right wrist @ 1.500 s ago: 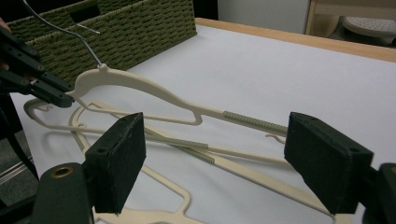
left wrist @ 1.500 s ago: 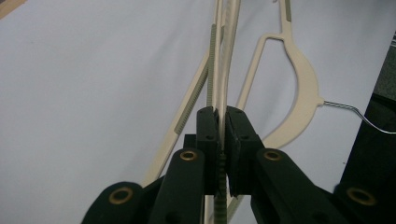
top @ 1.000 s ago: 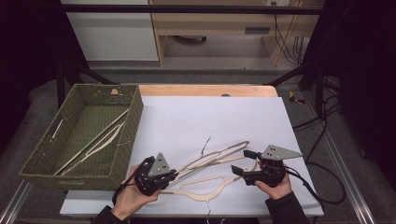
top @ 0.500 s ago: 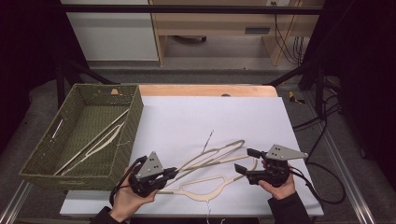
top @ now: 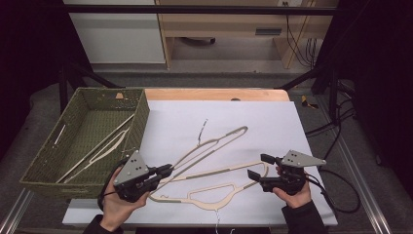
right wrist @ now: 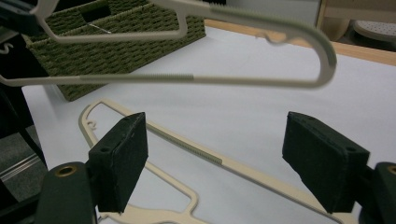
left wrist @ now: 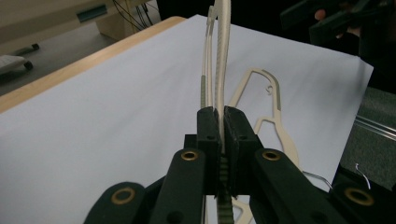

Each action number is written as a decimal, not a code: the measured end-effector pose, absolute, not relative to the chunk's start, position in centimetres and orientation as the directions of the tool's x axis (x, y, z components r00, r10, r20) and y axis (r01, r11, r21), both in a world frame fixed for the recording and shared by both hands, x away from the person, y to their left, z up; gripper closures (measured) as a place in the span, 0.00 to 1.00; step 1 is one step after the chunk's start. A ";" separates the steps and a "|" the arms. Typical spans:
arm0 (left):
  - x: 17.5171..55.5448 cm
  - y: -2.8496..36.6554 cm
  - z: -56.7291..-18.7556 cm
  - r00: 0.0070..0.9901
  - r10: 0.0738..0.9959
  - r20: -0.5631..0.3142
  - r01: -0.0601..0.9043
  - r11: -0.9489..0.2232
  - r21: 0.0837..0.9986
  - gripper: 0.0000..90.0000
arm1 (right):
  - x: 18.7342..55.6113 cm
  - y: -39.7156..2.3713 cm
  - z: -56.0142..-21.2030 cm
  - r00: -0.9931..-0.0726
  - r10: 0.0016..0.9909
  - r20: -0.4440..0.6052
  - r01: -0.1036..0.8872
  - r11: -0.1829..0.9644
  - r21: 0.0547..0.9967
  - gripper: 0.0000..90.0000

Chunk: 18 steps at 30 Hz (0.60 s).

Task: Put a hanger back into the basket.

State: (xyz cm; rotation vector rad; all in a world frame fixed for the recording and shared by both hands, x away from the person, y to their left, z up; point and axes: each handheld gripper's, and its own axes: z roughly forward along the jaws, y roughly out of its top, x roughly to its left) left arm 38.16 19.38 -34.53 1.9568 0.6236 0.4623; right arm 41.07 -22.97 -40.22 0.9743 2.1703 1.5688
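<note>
Left gripper [top: 165,170] fingers clamp hanger [top: 214,144]; right gripper [top: 257,167] wide

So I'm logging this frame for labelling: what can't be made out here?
- How many hangers lie in the basket: high view, too small and overlapping.
- The held hanger's gripped end: left gripper view, hidden between the left gripper's fingers.
- The flat hanger's full outline: right gripper view, cut off by the bottom edge and the right gripper's fingers.
</note>
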 end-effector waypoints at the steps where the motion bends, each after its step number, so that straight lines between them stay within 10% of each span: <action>1: 38.3 19.8 -34.1 0.791 0.609 0.052 0.221 -0.365 0.904 0.95 | 41.1 -23.0 -40.2 -0.729 0.669 0.147 0.350 0.179 0.920 0.25; 18: 42.0 25.8 -27.3 0.756 0.647 0.101 0.160 -0.332 0.930 0.95 | 40.9 -24.3 -39.7 -0.705 0.693 0.147 0.339 0.148 0.929 0.18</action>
